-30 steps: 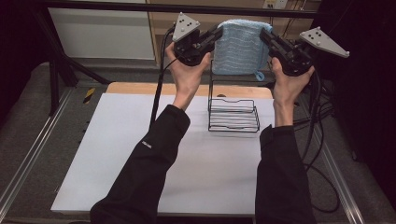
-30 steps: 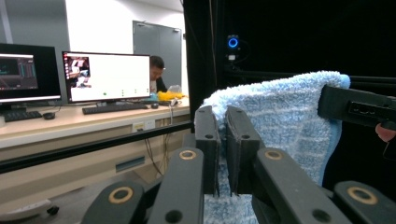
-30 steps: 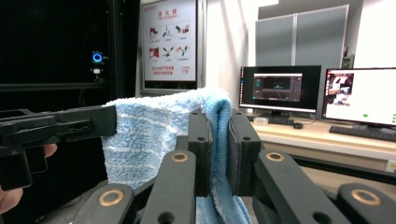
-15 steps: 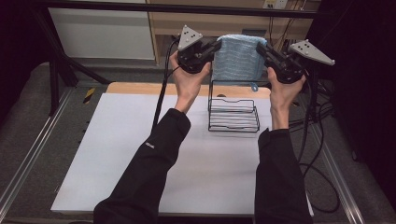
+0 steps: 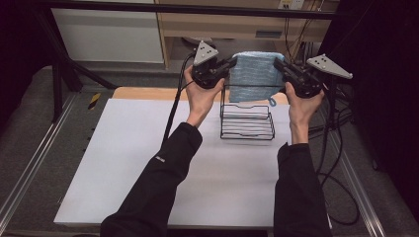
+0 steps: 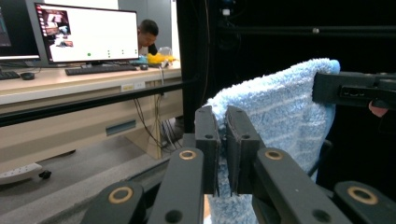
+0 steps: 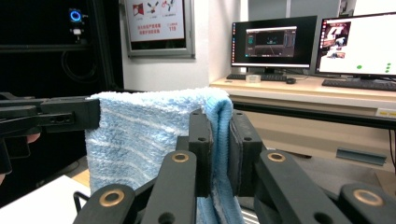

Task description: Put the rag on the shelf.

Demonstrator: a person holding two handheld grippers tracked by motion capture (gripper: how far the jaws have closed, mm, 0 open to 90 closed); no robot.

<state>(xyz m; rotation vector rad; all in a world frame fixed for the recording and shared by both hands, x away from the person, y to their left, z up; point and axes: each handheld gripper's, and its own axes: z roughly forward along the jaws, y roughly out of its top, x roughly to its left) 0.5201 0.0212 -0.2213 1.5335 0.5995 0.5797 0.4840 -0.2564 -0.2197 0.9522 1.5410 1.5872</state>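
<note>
A light blue striped towel [image 5: 256,75] hangs stretched between my two grippers above a black wire rack [image 5: 247,121] on the white table. My left gripper [image 5: 232,64] is shut on the towel's left top corner; in the left gripper view its jaws pinch the towel [image 6: 280,116] at the edge [image 6: 222,154]. My right gripper [image 5: 276,64] is shut on the right top corner, and the right gripper view shows the towel [image 7: 144,135] folded over between its jaws [image 7: 219,154]. The towel's lower edge hangs near the rack's upright back frame.
The white table top [image 5: 148,163] spreads in front of the rack, with a wooden strip [image 5: 148,93] along its far edge. Cables [image 5: 341,148] trail off the right side. Desks with monitors [image 7: 273,42] stand beyond the table.
Both grippers have moved closer together and slightly down, keeping hold of the towel, so it hangs narrower above the rack.
</note>
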